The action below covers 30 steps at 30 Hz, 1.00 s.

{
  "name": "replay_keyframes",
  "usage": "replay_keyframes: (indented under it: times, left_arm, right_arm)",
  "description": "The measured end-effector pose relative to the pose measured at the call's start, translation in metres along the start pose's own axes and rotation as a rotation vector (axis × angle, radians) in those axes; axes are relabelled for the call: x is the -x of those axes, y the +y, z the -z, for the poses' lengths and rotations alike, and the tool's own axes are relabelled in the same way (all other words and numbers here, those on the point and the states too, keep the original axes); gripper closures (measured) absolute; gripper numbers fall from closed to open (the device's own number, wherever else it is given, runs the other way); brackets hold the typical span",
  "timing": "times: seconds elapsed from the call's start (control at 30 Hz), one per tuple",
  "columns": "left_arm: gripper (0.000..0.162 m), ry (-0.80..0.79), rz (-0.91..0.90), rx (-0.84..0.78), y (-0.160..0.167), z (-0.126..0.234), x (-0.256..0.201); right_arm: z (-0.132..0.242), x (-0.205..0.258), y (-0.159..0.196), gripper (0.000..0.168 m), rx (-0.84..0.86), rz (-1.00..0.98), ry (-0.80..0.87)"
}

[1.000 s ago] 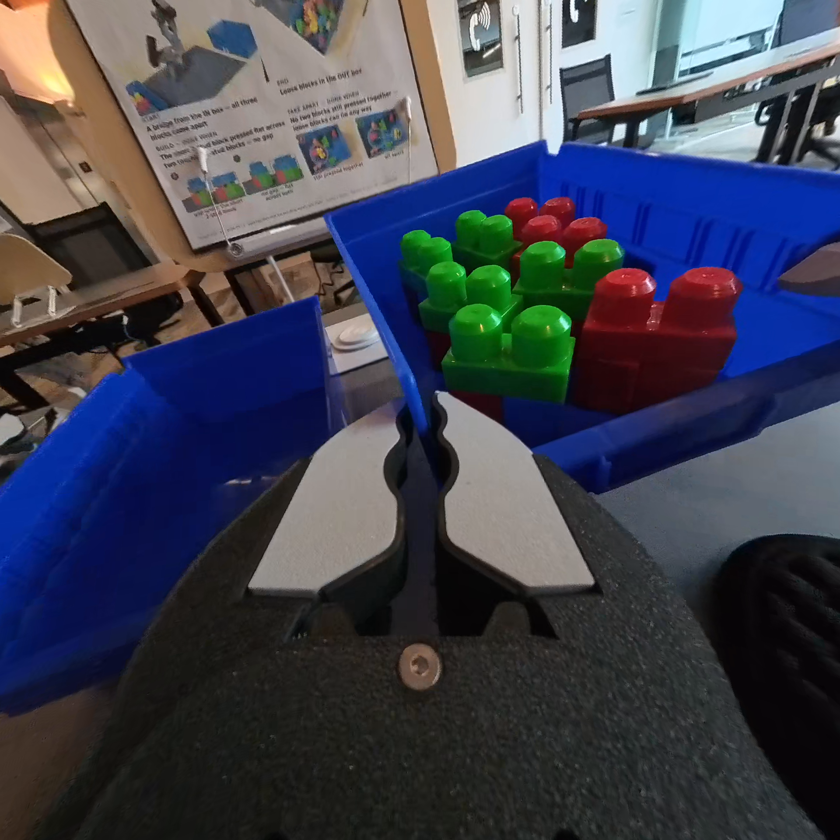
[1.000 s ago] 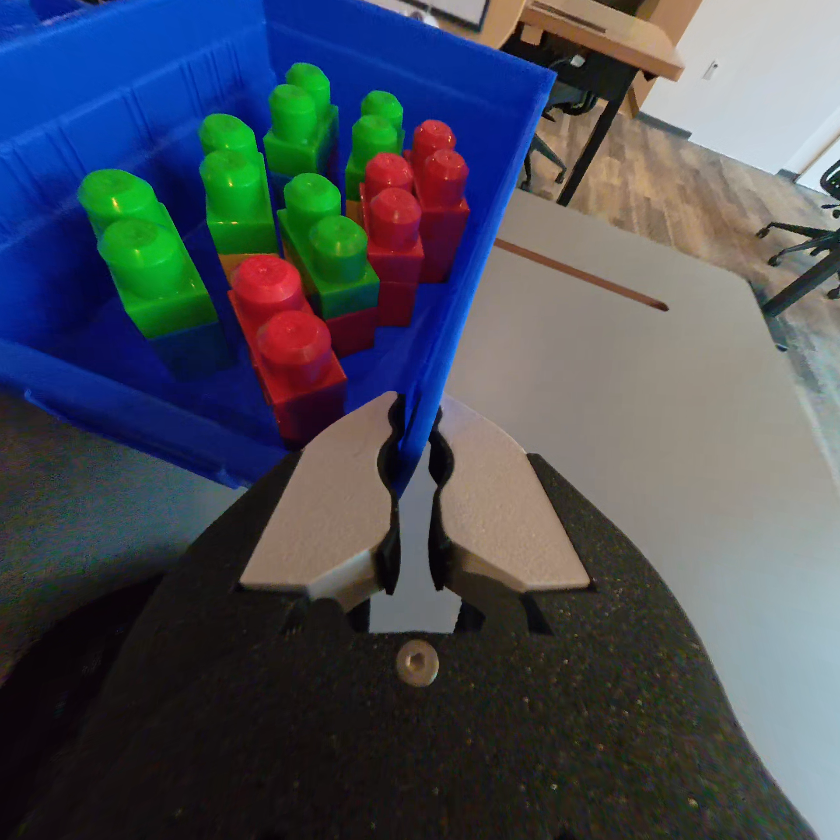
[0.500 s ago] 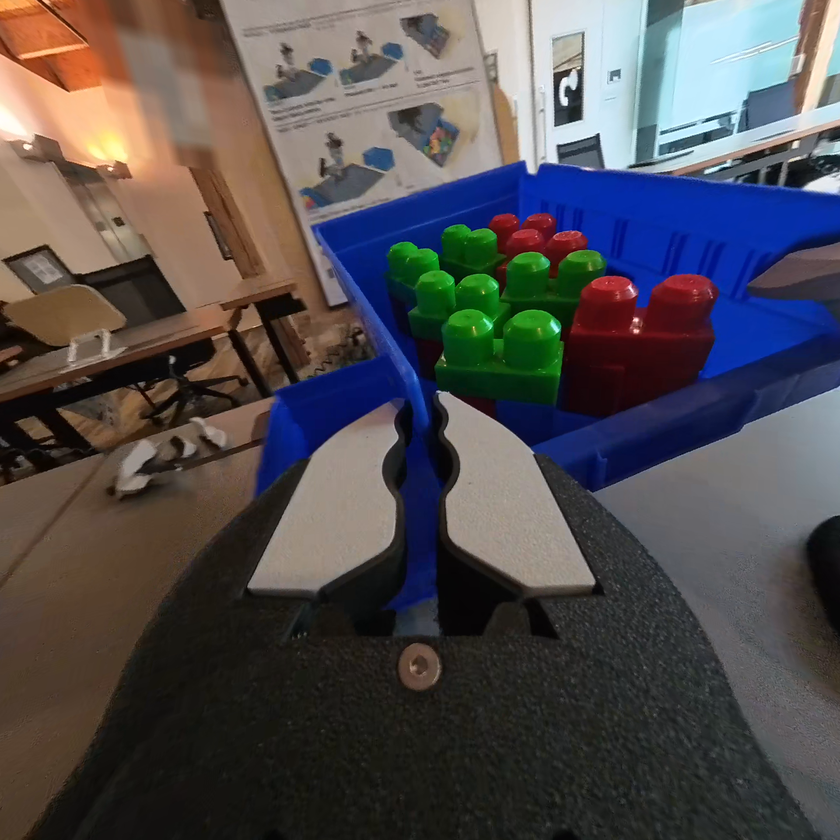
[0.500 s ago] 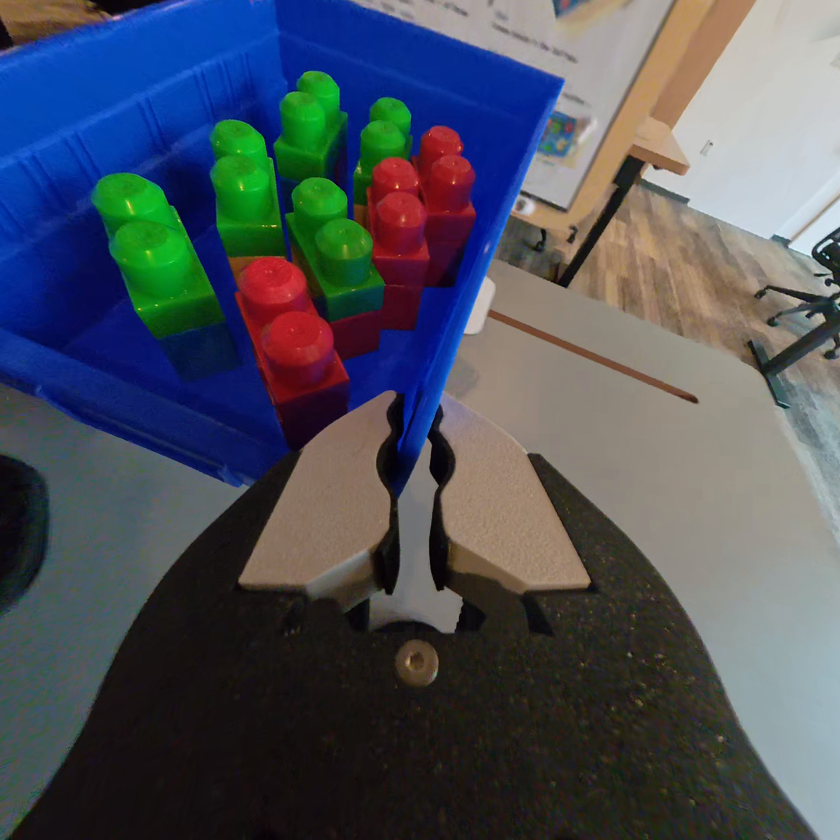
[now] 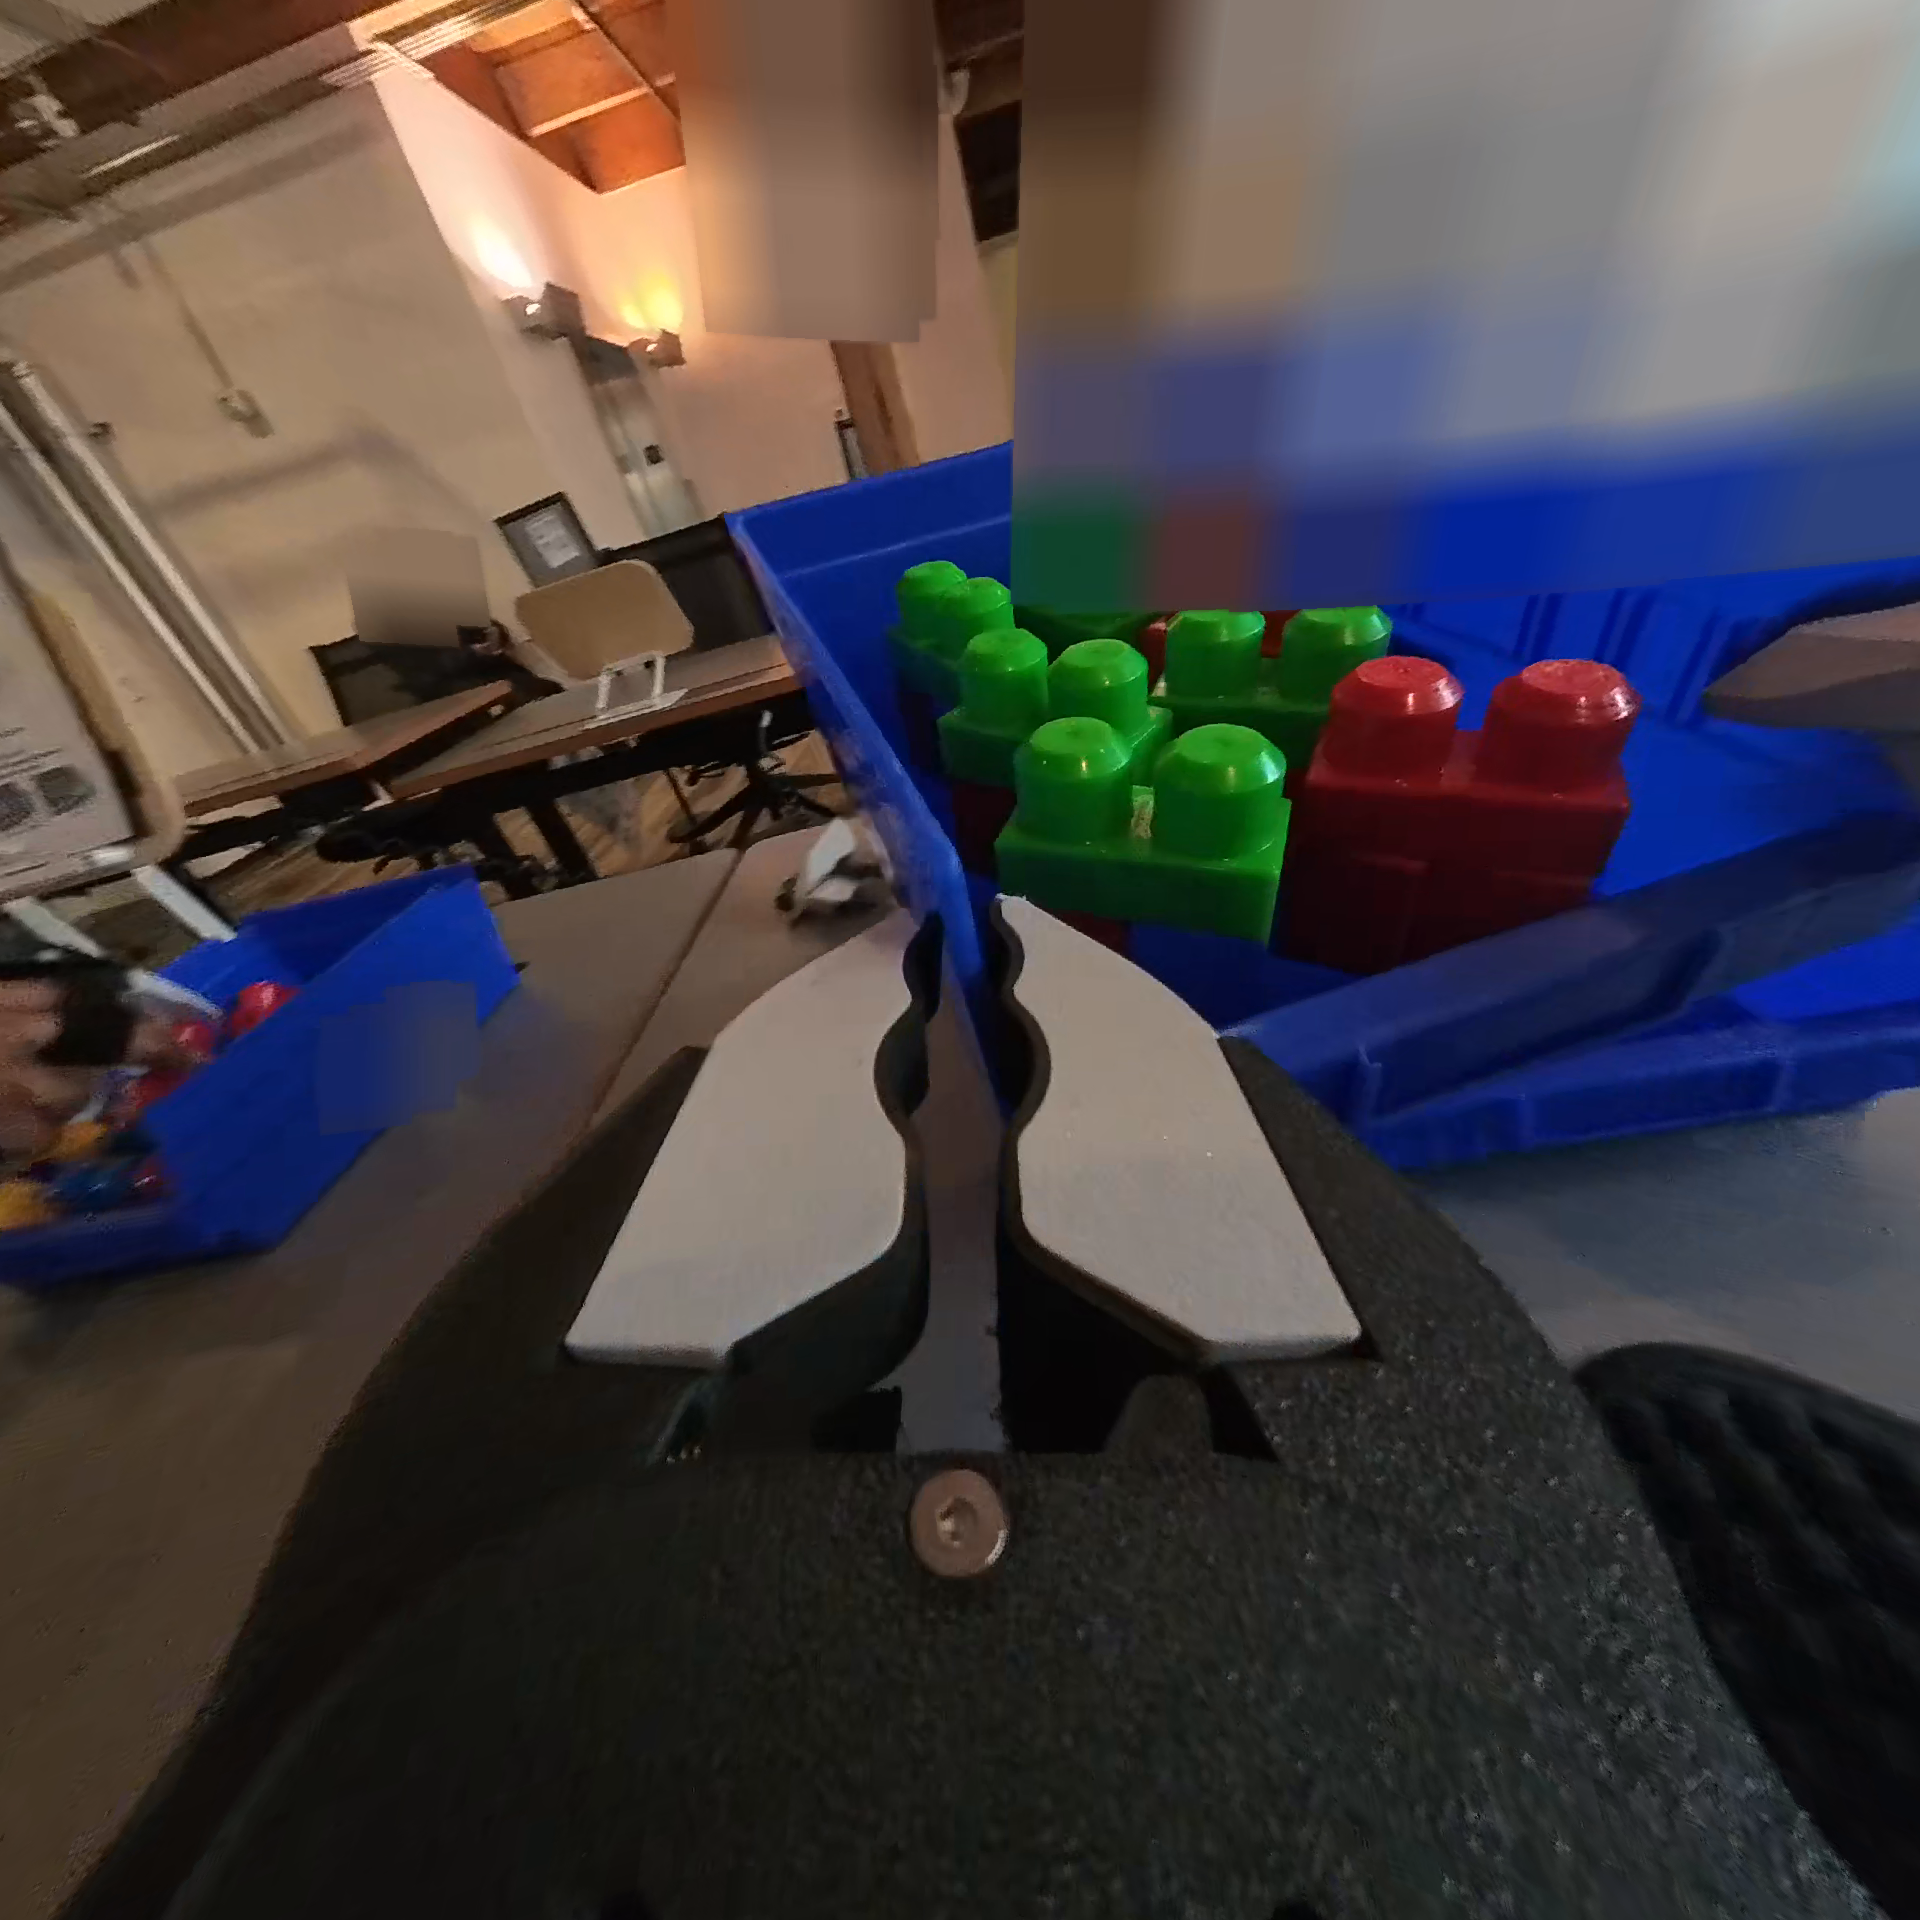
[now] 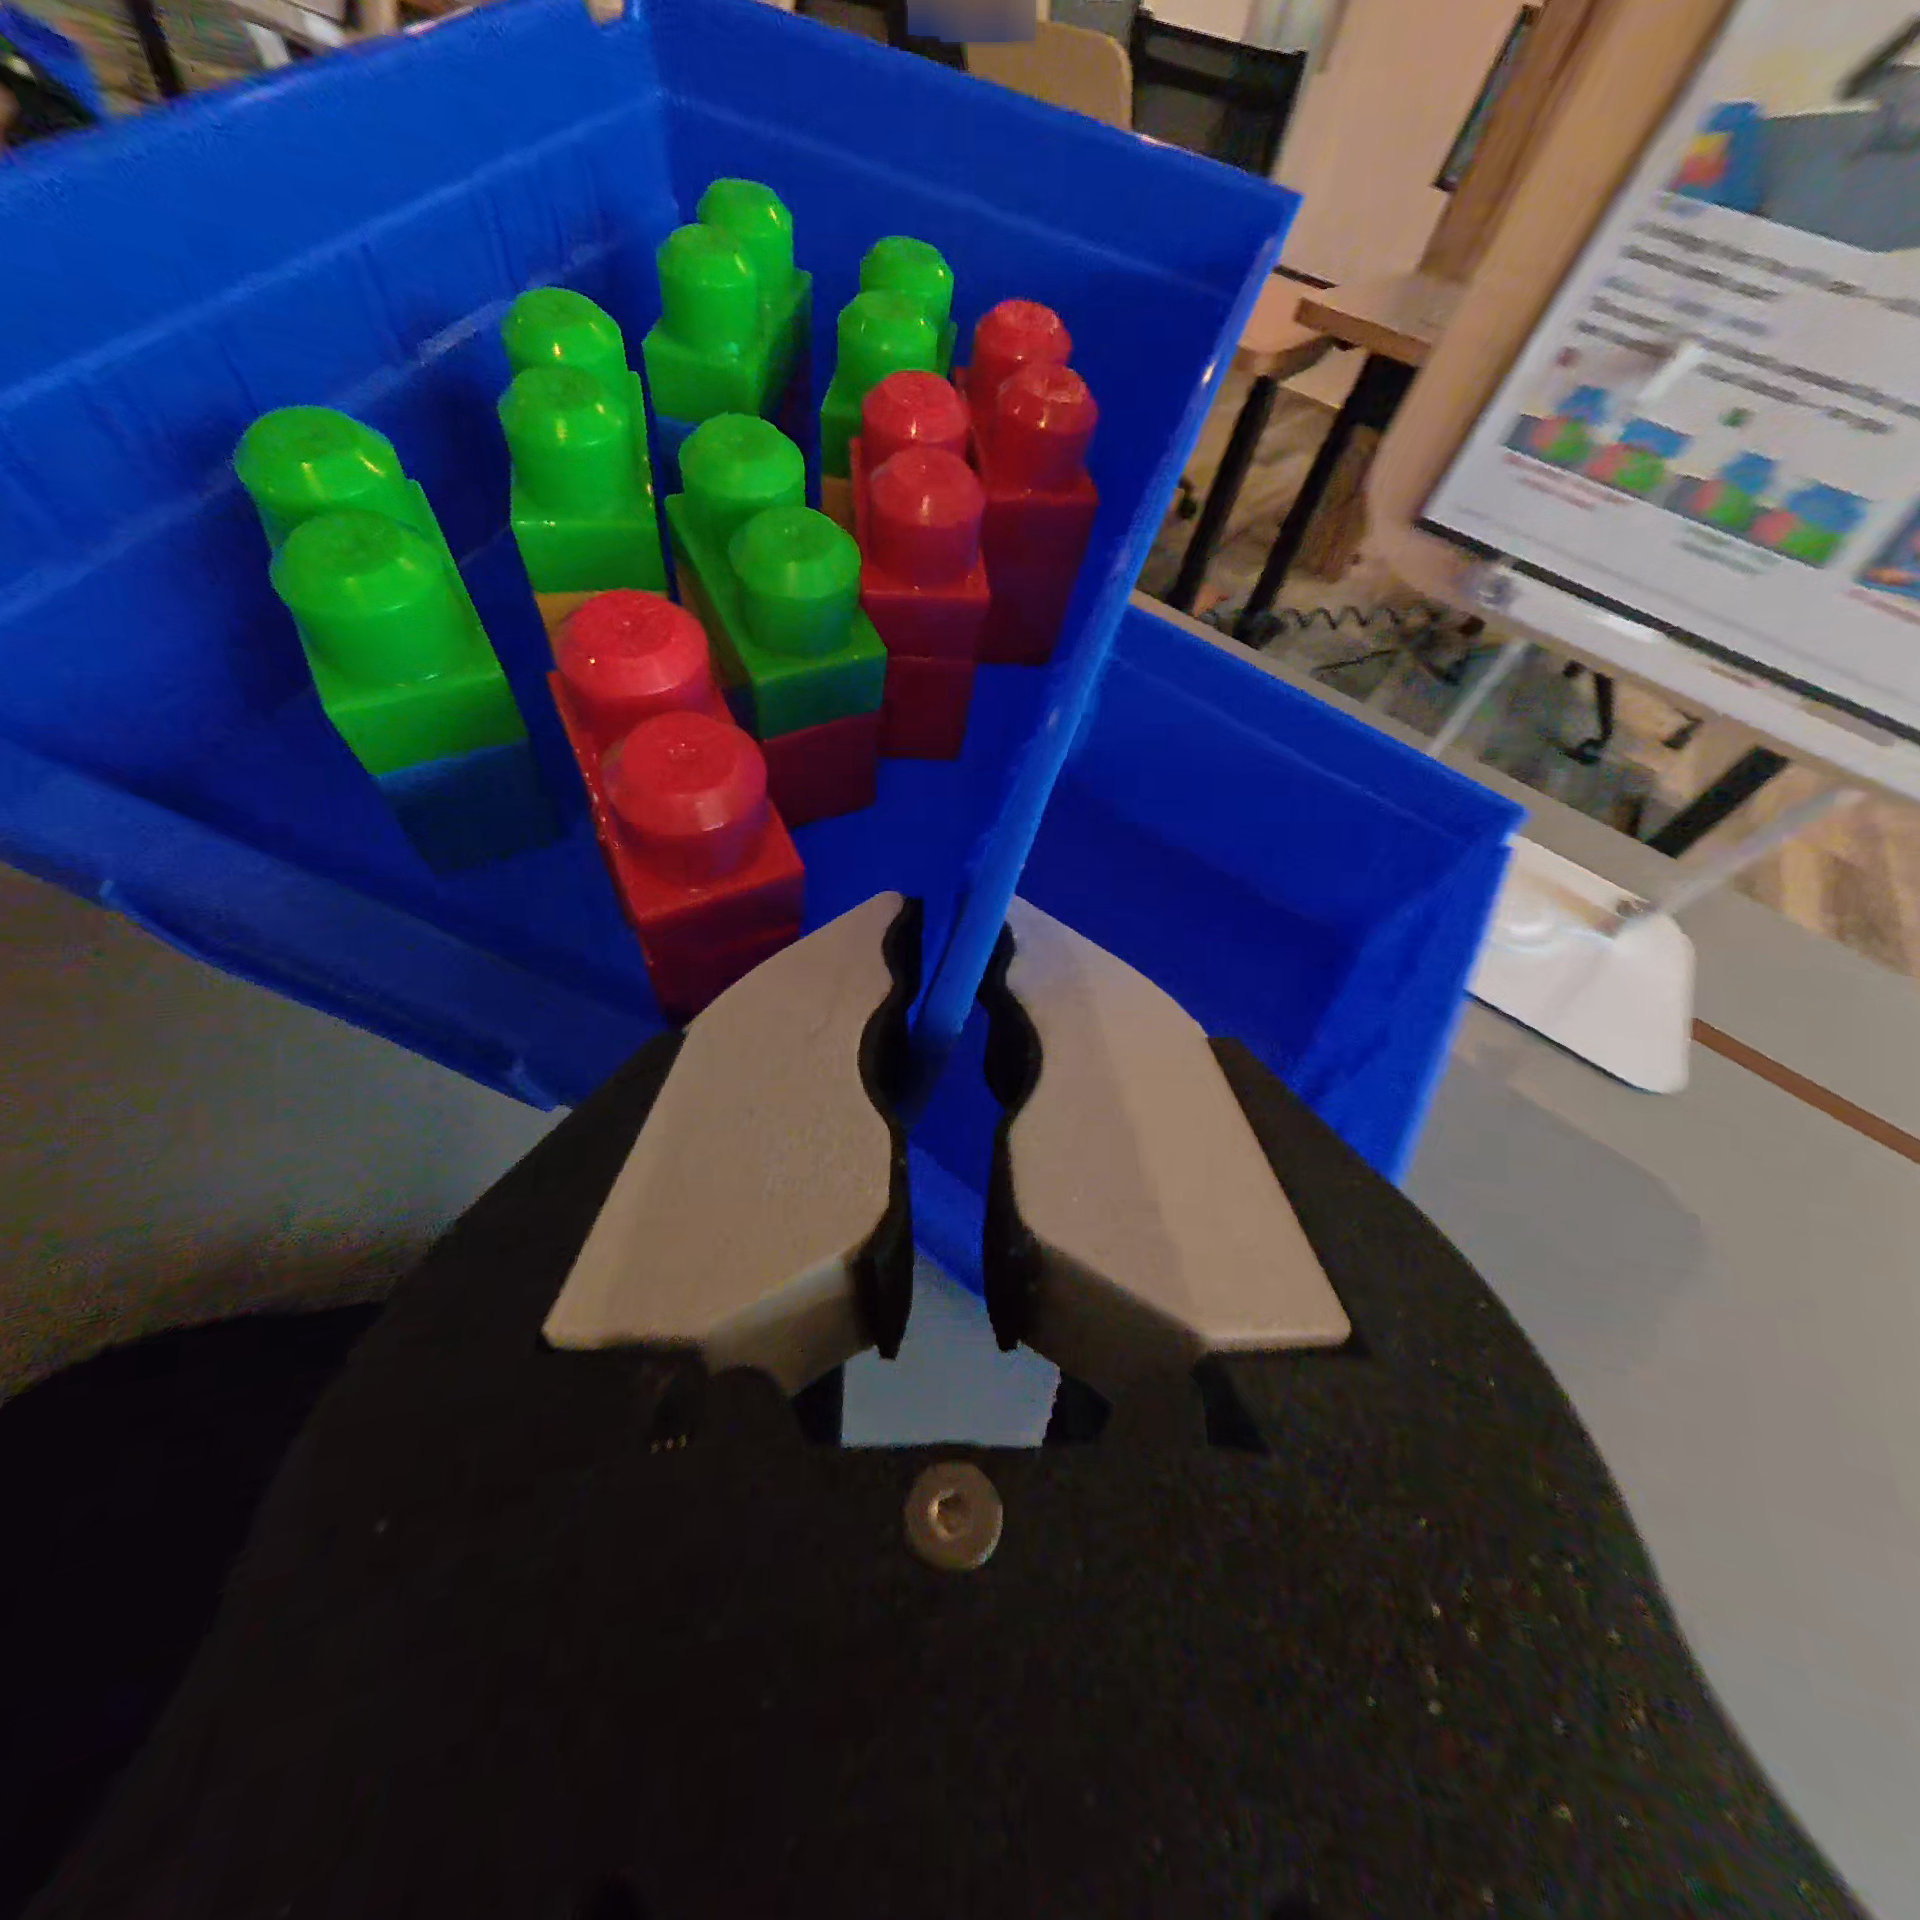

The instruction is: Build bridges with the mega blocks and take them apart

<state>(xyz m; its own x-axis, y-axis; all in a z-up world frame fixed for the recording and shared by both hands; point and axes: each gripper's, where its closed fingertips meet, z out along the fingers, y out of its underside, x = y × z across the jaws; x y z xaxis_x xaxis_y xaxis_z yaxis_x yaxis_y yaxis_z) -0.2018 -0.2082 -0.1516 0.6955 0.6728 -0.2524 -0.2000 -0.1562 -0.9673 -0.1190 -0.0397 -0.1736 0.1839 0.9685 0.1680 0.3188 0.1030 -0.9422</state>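
Observation:
A blue bin holds stacked green blocks and red blocks. My left gripper is shut on the bin's left wall, which runs between its pads. In the right wrist view the same bin shows green blocks and red blocks standing on blue and red ones. My right gripper is shut on the bin's right wall. A fingertip of the right gripper shows at the right edge of the left wrist view.
A second blue bin sits just right of the held one. A third blue bin with mixed blocks stands at the far left. A white object and a poster board are at the right. Grey table lies below. The left gripper's tips are roughly 20 cm from the right gripper's.
Both grippers keep their hold on the bin walls. The bin has swung and moved left: the second bin left the left wrist view and came up at the right in the right wrist view.

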Motion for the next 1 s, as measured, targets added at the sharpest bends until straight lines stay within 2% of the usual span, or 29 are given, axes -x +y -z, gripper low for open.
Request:
replay_keyframes:
  times: [0.2, 0.4, 0.6, 0.8, 1.0]
  left_arm:
    - [0.155, -0.113, -0.003, 0.028, 0.023, 0.018, 0.066]
    - [0.156, -0.205, 0.024, 0.076, 0.053, 0.038, 0.114]
    - [0.157, -0.241, 0.051, 0.145, 0.098, 0.045, 0.134]
    - [0.158, -0.198, 0.110, 0.226, 0.146, 0.032, 0.142]
    - [0.158, -0.152, 0.154, 0.229, 0.162, 0.011, 0.150]
  right_arm:
    - [-0.042, 0.065, -0.012, 0.159, -0.027, -0.003, -0.097]
    - [-0.071, 0.122, -0.008, 0.158, -0.024, -0.001, -0.187]
    - [-0.092, 0.157, 0.020, 0.157, 0.023, 0.006, -0.196]
    - [-0.106, 0.171, 0.046, 0.154, 0.095, 0.042, -0.177]
    - [-0.117, 0.175, 0.053, 0.151, 0.117, 0.056, -0.139]
